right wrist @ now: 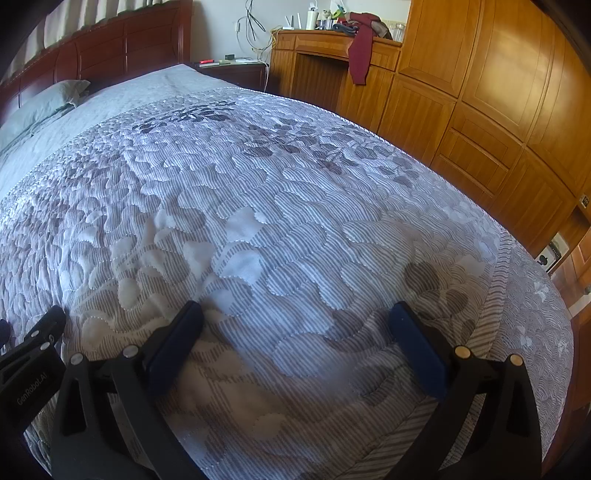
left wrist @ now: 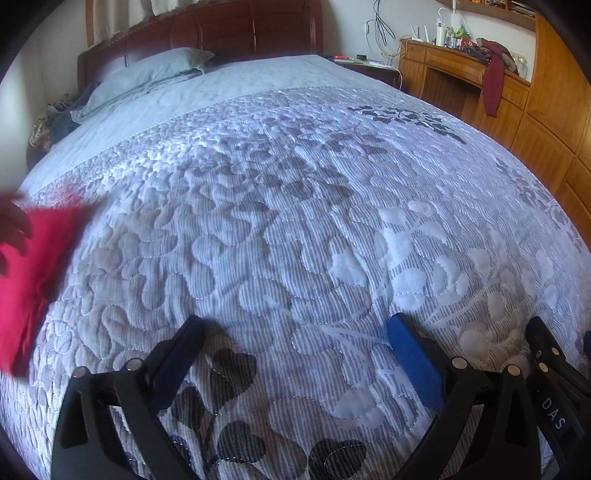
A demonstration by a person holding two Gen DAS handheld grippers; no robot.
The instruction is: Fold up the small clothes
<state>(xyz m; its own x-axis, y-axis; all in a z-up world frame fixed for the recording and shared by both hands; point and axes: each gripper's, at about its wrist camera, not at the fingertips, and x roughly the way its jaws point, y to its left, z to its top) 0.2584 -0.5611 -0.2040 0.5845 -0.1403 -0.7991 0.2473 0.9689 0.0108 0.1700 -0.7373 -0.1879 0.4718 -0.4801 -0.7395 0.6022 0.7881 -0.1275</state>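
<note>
Left wrist view shows the letters "DAS" on the other tongs at the lower right edge; the right wrist view shows "GenRobo.AI" on the tongs at its lower left. One red garment (left wrist: 27, 273), blurred, lies at the far left edge of the quilt (left wrist: 295, 229), well apart from the left tongs (left wrist: 295, 328), with a hand (left wrist: 13, 229) on it. Both the left tongs and the right tongs (right wrist: 295, 314) hover over the quilt with fingers spread wide, holding nothing. One pillow (left wrist: 147, 79) lies by the headboard (left wrist: 221, 26).
</note>
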